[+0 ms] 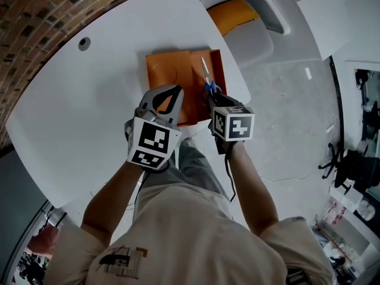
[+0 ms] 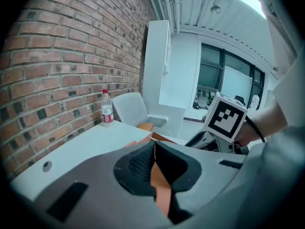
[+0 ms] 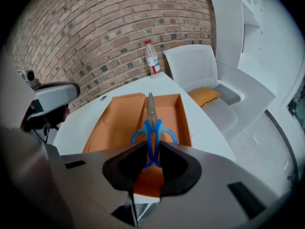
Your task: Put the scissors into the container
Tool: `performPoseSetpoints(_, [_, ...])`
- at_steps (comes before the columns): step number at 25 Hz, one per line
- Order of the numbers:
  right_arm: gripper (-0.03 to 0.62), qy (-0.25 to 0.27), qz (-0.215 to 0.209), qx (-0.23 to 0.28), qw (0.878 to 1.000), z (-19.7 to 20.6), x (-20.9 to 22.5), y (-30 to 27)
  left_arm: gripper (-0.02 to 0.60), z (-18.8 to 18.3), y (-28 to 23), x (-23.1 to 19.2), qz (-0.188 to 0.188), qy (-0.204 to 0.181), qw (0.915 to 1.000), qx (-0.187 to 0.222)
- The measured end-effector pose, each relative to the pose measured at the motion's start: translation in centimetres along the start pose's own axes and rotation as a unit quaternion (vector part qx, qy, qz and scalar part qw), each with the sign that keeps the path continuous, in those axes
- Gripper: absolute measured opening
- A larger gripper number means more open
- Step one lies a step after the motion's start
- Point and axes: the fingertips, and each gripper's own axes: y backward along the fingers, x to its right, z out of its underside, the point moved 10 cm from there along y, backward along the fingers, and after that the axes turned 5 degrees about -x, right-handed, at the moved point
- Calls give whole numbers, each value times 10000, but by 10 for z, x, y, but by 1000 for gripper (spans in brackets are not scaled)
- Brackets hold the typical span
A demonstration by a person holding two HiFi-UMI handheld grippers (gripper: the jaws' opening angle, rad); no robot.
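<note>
- The left gripper has its fingers pressed together on a thin orange edge of the container, steadying it on the bench.
- The right gripper pinches the blue handles of the scissors, which stand between its fingers with the blades pointing away.
- The scissors are lined up over the container's deep right half, beside the flat lid that lies open on the left.
- The blade tip may already touch the container's floor; neither view settles that.
- Done, by my reading: scissors picked up and brought into or just over the container.
- Left: lower them fully if needed, spread the right fingers and draw clear.
- A bottle stands at the far bench edge, well apart.
</note>
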Motion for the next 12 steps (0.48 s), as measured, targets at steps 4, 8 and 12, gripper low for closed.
performPoseSetpoints(4, [80, 61, 113, -359, 9993, 1, 4, -16, 11, 9, -11, 4, 143, 74, 9999, -19])
performPoseSetpoints(8, [80, 35, 174, -674, 9976, 0, 3, -30, 11, 15, -16, 4, 167, 112, 9998, -89])
performPoseSetpoints(12, [80, -62, 139, -878, 9960, 1, 1, -43, 11, 18, -16, 0, 154, 130, 9995, -222])
